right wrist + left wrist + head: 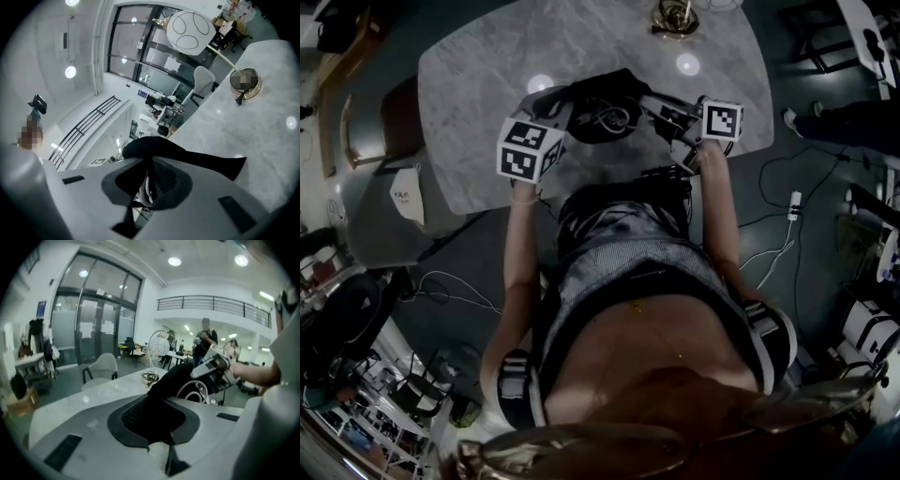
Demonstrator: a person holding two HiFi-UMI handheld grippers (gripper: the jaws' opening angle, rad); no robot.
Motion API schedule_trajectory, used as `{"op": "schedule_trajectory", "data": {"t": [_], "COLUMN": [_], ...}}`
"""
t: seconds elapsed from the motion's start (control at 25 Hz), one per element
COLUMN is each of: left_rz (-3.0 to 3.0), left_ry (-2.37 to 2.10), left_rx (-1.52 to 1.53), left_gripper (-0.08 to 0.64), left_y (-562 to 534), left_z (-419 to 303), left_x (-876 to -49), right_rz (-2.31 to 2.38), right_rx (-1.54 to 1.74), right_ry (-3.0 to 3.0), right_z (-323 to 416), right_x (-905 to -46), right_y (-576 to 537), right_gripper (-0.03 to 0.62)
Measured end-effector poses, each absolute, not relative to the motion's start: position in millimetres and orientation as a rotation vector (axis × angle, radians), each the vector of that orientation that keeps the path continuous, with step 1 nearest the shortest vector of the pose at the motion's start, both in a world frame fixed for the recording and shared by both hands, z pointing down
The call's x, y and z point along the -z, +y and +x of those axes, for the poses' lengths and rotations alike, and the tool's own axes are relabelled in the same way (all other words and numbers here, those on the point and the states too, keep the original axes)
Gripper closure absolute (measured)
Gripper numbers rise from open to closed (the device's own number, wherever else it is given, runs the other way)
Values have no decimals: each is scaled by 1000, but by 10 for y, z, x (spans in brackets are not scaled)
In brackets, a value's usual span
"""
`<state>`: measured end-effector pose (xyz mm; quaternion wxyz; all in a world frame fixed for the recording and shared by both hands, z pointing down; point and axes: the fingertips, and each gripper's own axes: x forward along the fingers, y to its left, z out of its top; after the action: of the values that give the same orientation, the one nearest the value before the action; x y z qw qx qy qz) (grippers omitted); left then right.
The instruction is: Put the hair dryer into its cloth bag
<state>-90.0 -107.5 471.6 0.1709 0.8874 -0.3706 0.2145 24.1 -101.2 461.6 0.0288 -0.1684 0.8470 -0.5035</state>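
The black cloth bag (pixel 602 94) lies on the marble table (pixel 478 66), its mouth held wide between both grippers. A white coiled cord (pixel 607 119) shows inside the mouth; I cannot make out the hair dryer's body. My left gripper (pixel 558 105) is shut on the bag's left edge. In the left gripper view the left gripper (pixel 154 414) pinches black cloth (pixel 171 380), with the cord loop (pixel 191 391) behind it. My right gripper (pixel 664 111) is shut on the right edge. In the right gripper view the right gripper (pixel 147 174) clamps the dark fabric (pixel 187 155).
A gold lamp base (pixel 675 17) stands at the table's far edge. A chair (pixel 389 122) sits to the left of the table. Cables and a power strip (pixel 794 202) lie on the floor at the right. People stand in the background of the left gripper view.
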Motion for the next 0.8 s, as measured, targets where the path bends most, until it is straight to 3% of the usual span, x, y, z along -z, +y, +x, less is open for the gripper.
{"op": "schedule_trajectory", "data": {"t": [0.08, 0.16, 0.6, 0.8], "left_rz": [2582, 2612, 2493, 2479], "left_ry": [-1091, -1097, -1072, -1089], "left_rx": [-671, -610, -427, -587], "left_gripper": [515, 394, 391, 293], "left_y": [-1029, -972, -843, -809], "left_z": [-896, -888, -1020, -840], "left_x": [-4683, -4586, -4437, -4629], "right_rz": [-542, -532, -511, -567], "right_rx": [1553, 1545, 1458, 1299], "right_ry": [2553, 2482, 2520, 2755], "right_z": [252, 260, 301, 279], "right_x": [-4593, -4520, -4260, -4143], "right_y": [-1107, -1203, -1350, -1303], "right_gripper": [515, 517, 518, 518]}}
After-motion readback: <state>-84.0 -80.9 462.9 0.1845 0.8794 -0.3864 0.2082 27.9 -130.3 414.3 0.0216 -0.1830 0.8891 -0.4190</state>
